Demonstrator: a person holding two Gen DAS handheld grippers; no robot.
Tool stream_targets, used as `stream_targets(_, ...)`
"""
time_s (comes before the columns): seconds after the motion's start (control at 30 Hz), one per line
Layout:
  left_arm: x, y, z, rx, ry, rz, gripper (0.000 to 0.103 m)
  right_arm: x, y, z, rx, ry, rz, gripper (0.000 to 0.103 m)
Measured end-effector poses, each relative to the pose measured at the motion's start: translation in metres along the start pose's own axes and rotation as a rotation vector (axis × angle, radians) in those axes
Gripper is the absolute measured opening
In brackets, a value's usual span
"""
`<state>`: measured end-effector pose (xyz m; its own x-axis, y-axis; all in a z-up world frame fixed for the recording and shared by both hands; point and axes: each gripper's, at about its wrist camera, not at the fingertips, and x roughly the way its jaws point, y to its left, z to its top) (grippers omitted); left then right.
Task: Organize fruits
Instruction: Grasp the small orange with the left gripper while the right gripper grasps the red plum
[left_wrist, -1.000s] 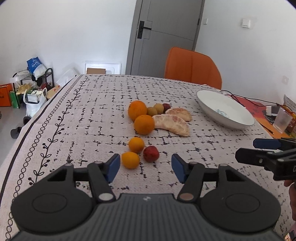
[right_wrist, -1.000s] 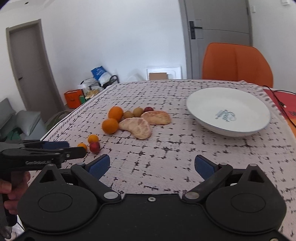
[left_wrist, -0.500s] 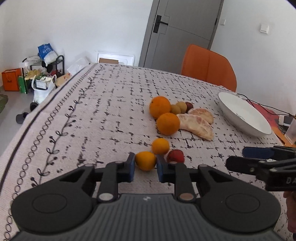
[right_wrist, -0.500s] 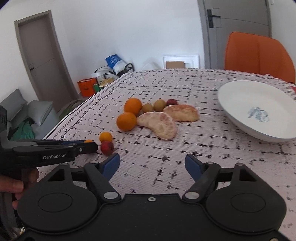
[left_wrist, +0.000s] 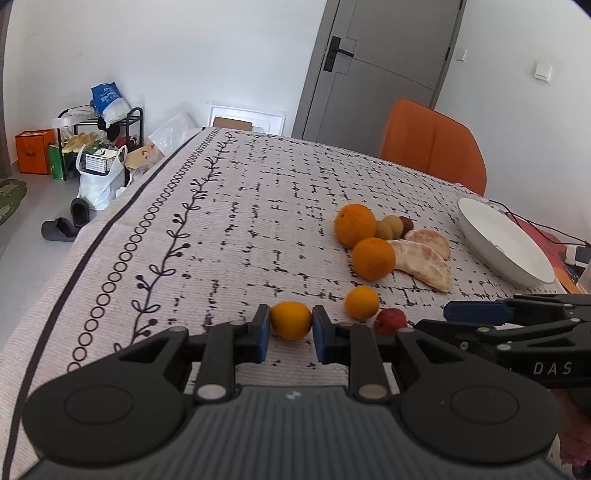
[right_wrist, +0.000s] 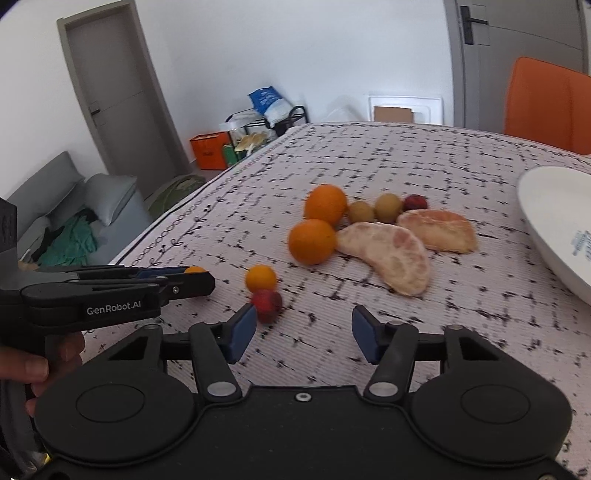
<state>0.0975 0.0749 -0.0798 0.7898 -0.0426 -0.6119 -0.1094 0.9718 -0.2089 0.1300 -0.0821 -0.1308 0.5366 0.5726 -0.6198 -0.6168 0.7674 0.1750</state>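
**A:** What is changing? Your left gripper (left_wrist: 290, 328) was standing open a second ago, short of the fruit; now its pads are pressing both sides of the small orange (left_wrist: 290, 319), which is sitting on the cloth (left_wrist: 221, 206) near the near edge.

**B:** And your right?

**A:** Your right gripper (right_wrist: 303, 334) is closing as it is sliding in toward the red fruit (right_wrist: 266, 300), which is lying just beyond its left pad, not between the jaws (nothing is between them yet).

**B:** So what is that meaning for the task?

**A:** You are probably starting the first pick. The bowl (left_wrist: 517, 254) is waiting at the right edge, with the other fruit lying mid-table.
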Motion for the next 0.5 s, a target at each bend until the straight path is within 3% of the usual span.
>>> stream_targets(0.33, -0.006, 0.015, -0.001, -0.026, -0.022, 0.007, 0.023, 0.02, 0.018, 0.006, -0.048, 0.028, 0.017, 0.054)
stream_targets(0.4, -0.005, 0.015, -0.002, -0.026, -0.021, 0.005, 0.023, 0.024, 0.02, 0.006, -0.053, 0.035, 0.031, 0.042)
stream_targets(0.47, -0.004, 0.014, -0.001, -0.024, -0.023, 0.006, 0.023, 0.026, 0.021, 0.006, -0.058, 0.035, 0.024, 0.022)
stream_targets(0.5, -0.004, 0.013, 0.0, -0.024, -0.023, 0.006, 0.023, 0.026, 0.021, 0.006, -0.059, 0.036, 0.021, 0.022)
